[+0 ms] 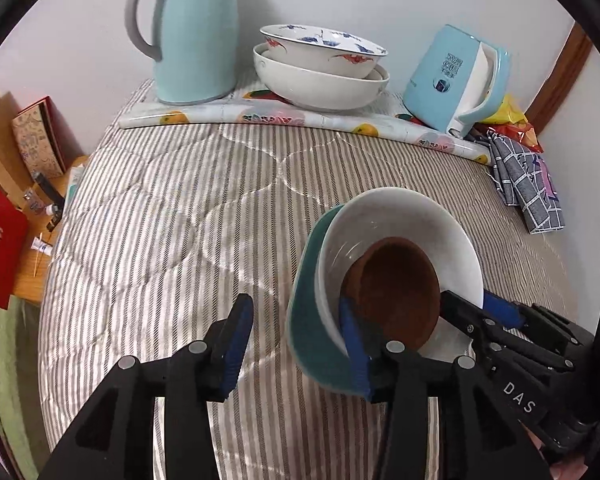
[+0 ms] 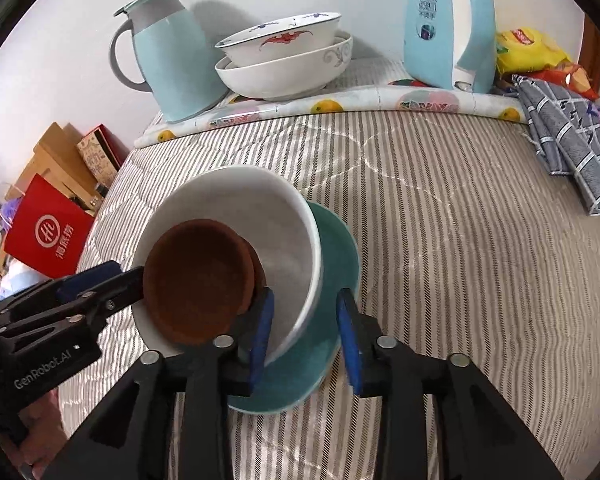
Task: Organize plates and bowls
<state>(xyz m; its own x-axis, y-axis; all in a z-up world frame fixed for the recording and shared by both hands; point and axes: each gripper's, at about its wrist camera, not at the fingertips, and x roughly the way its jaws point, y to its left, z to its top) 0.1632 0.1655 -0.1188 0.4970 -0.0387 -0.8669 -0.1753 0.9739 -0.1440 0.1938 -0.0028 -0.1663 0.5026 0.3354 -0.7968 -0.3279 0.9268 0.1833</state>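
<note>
Nesting on striped quilt (image 2: 440,208): brown wooden saucer (image 2: 198,280) in white ceramic bowl (image 2: 236,196) on teal plate (image 2: 340,248), plate mostly hidden. Left gripper (image 1: 296,344) and right gripper (image 2: 304,340) angled down, jaws spread, straddling rims, contact unclear.

I am in a home, likely a bedroom: I work over a bed with a striped quilted cover (image 1: 180,208). Ahead of my hand-held gripper, by the wall, stand a blue thermos jug (image 1: 196,36), an electric kettle (image 1: 452,80) and snack packets (image 2: 528,50). Left, a wooden cabinet (image 2: 56,152) carries boxes.
</note>
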